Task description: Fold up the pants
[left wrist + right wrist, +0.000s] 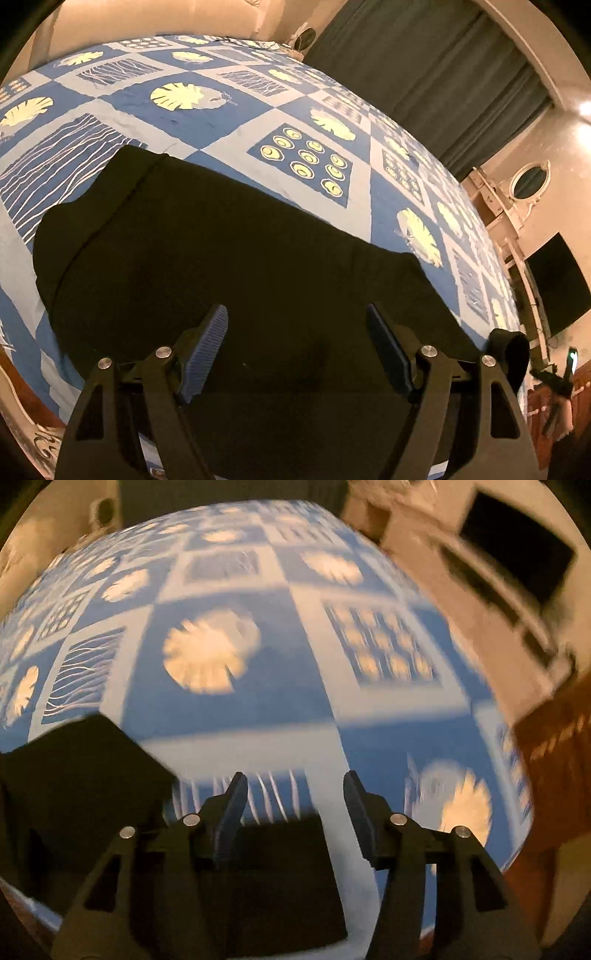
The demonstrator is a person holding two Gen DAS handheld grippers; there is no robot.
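Pants: black pants (221, 266) spread flat on the bed's blue patterned bedspread (229, 107), long axis running left to right.
Left hand-held gripper (297, 332): above the pants, fingers apart, holding nothing.
Right hand-held gripper (295, 794): fingers apart, holding nothing; pants (81, 771) just left; view blurred.

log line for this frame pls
task: fold pants | left gripper: jaws open over black pants | right gripper: jaws open, empty, over bedspread | view blurred
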